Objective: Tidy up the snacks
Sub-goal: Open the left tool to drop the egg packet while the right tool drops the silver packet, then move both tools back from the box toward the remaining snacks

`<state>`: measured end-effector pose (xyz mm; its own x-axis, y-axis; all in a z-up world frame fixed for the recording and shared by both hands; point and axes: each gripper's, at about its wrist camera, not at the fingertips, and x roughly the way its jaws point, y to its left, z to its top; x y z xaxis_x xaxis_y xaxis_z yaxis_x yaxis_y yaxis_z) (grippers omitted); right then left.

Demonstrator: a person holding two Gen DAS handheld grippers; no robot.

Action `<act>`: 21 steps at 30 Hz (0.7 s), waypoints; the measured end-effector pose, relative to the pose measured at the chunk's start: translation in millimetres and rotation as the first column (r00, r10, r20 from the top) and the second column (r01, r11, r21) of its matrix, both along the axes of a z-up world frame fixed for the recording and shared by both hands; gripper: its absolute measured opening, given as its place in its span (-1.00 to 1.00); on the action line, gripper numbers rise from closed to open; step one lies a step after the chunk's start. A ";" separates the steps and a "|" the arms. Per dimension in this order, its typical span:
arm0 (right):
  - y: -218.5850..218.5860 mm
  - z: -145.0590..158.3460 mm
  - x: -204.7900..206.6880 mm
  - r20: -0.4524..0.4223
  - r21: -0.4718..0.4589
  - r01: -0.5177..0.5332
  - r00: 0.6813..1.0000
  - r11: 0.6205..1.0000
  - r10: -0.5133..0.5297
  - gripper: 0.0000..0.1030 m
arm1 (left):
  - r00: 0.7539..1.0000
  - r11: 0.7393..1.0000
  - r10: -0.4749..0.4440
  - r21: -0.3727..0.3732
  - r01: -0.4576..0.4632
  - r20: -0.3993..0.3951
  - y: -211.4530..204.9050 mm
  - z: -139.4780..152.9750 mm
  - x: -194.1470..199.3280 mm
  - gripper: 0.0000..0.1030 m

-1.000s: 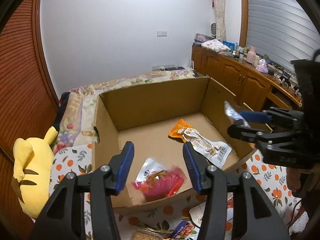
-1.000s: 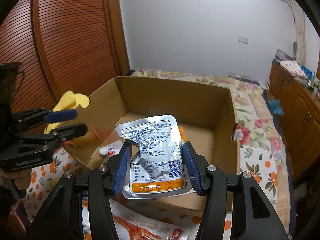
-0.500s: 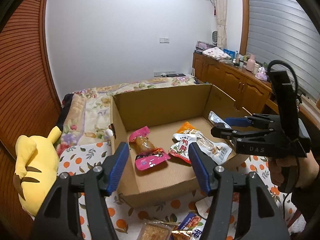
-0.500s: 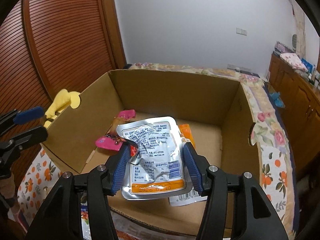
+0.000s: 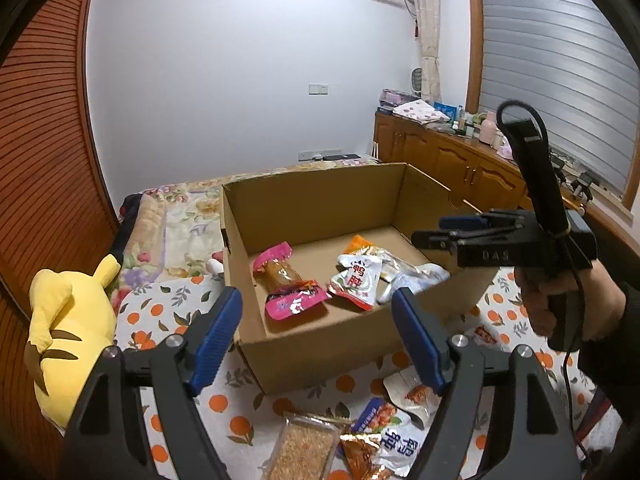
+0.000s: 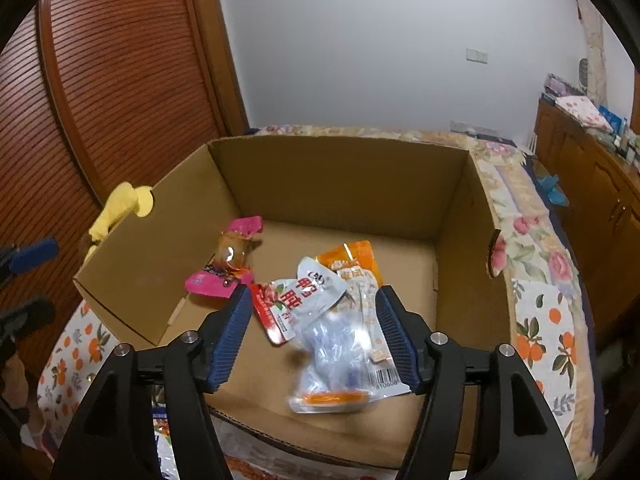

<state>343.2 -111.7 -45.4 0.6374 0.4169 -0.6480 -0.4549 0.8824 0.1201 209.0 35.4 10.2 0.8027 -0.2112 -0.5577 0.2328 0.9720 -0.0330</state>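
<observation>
An open cardboard box (image 5: 320, 344) (image 6: 132, 304) stands on an orange-print cloth. Inside lie a pink packet (image 5: 286, 284) (image 6: 230, 264), a white-and-red pouch (image 5: 356, 280) (image 6: 296, 300) and an orange packet (image 6: 356, 264). A silver pouch (image 6: 332, 360) appears blurred below my right gripper (image 6: 314, 332), which is open above the box's near right part; the pouch also shows in the left wrist view (image 5: 416, 276). My left gripper (image 5: 318, 336) is open and empty in front of the box's near wall. Loose snack packets (image 5: 380, 436) lie on the cloth in front.
A yellow plush toy (image 5: 64, 344) lies left of the box. A floral bed (image 5: 180, 216) lies behind it. Wooden cabinets (image 5: 452, 164) with clutter stand at the right. A slatted wooden door (image 6: 108, 92) is at the left.
My right gripper opened and let go of the silver pouch, which dropped into the box. My left gripper drew back from over the box to in front of it.
</observation>
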 end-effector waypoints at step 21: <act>-23.2 2.5 -129.7 0.121 -0.015 -0.147 0.982 0.989 0.147 0.29 | 0.995 0.998 -0.040 0.036 0.044 -0.094 4.9 -68.7 -63.1 0.51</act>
<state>213.5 -134.9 -42.8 0.6439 0.5081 -0.5721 -0.5906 0.8054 0.0505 145.9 40.3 -58.5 0.7376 -0.2207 -0.6382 0.2709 0.9624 -0.0197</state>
